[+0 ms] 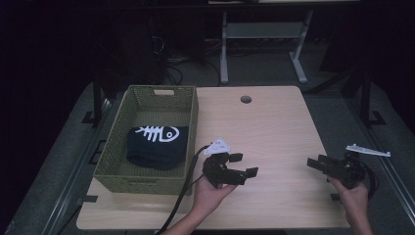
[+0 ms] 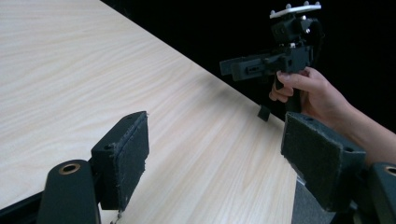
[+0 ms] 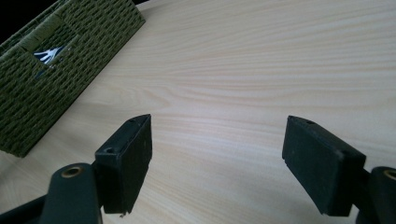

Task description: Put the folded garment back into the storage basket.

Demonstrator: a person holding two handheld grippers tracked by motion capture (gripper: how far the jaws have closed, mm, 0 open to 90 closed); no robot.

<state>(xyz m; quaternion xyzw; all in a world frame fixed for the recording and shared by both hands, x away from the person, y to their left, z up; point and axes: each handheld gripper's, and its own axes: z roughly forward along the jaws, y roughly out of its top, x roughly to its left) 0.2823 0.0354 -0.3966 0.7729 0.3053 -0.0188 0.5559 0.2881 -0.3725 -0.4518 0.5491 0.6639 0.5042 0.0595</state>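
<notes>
Both tools stand wide open and empty: the left gripper (image 1: pixel 243 165) hovers near the worktop's (image 1: pixel 274 127) front edge, beside the woven basket (image 1: pixel 147 182). The right gripper (image 1: pixel 317 163) hangs at the right edge. A folded dark cloth (image 1: pixel 156 145) lies inside the basket at the left edge; bare wood spreads between the grippers.

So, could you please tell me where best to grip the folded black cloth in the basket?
Probably from straight above, with the tongs across the rounded folded edge of the black cloth nearest the person. The woven basket walls block any sideways approach, and that thick fold gives a bunched ridge to pinch. The left gripper is closer.
</notes>
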